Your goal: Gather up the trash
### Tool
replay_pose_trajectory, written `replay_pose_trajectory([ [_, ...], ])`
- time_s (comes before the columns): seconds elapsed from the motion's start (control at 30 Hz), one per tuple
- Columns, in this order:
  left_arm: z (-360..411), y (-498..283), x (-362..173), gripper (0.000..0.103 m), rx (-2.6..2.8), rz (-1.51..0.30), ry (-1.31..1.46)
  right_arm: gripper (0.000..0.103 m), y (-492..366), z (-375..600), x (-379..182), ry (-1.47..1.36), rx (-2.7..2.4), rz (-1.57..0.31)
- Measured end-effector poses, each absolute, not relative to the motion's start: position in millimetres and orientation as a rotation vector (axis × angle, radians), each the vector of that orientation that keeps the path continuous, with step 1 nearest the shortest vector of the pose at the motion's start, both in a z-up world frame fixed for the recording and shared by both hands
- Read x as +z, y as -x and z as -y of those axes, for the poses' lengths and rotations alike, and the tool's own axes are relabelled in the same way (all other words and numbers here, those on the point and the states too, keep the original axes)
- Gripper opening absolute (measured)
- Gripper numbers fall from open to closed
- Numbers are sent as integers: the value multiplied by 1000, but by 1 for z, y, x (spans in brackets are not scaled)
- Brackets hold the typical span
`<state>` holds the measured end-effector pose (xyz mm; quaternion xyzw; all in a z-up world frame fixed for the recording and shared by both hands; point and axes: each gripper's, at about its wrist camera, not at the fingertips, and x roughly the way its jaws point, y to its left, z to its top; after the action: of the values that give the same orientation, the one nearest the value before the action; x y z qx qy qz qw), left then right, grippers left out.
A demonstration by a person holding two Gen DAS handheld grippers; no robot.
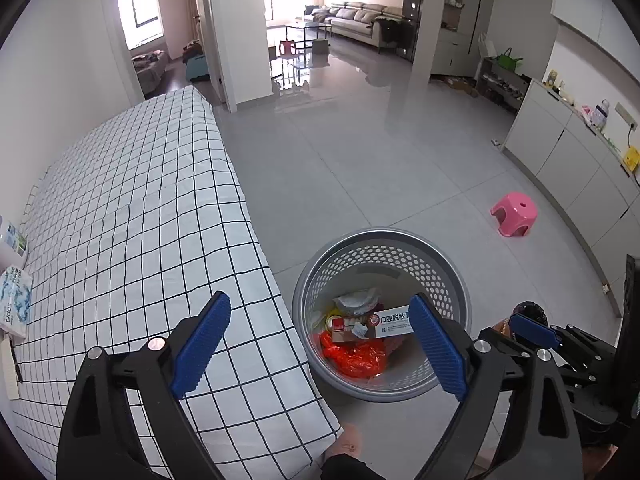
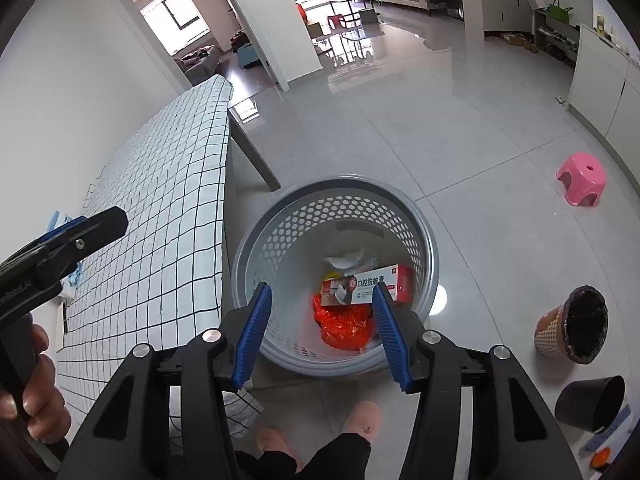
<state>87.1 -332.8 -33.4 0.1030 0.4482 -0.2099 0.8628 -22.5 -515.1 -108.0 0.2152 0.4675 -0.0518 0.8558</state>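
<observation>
Well along, by the look of it: box (image 2: 366, 282), red bag (image 2: 344, 324) and crumpled paper (image 2: 350, 260) already lying in the grey basket (image 2: 424, 216) on the floor, beside the checked table (image 1: 132, 216). Left gripper (image 1: 320, 344) spread wide, nothing between the jaws; right gripper (image 2: 322, 334) partly open, likewise empty, both above the basket. Possibly left: packets (image 1: 14, 300) at the table's far edge, though whether trash, hard to say. Glossy grey tile floor (image 1: 360, 168), pink stool (image 2: 580, 178), two small bins (image 2: 576, 326) nearby, sofa (image 1: 360, 18) beyond.
</observation>
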Motion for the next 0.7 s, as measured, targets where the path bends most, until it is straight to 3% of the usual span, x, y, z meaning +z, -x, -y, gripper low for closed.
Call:
replay_pose_trajectory([
  [0.47, 329, -78, -32, 95, -447, -940, -241, 54, 26, 513, -105, -439, -116, -997],
  [0.6, 328, -78, -34, 95, -436, -951, -244, 62, 26, 511, -104, -438, -109, -1000],
  [0.7, 329, -78, -35, 95, -425, -954, -254, 62, 25, 511, -103, -437, -112, -1001],
])
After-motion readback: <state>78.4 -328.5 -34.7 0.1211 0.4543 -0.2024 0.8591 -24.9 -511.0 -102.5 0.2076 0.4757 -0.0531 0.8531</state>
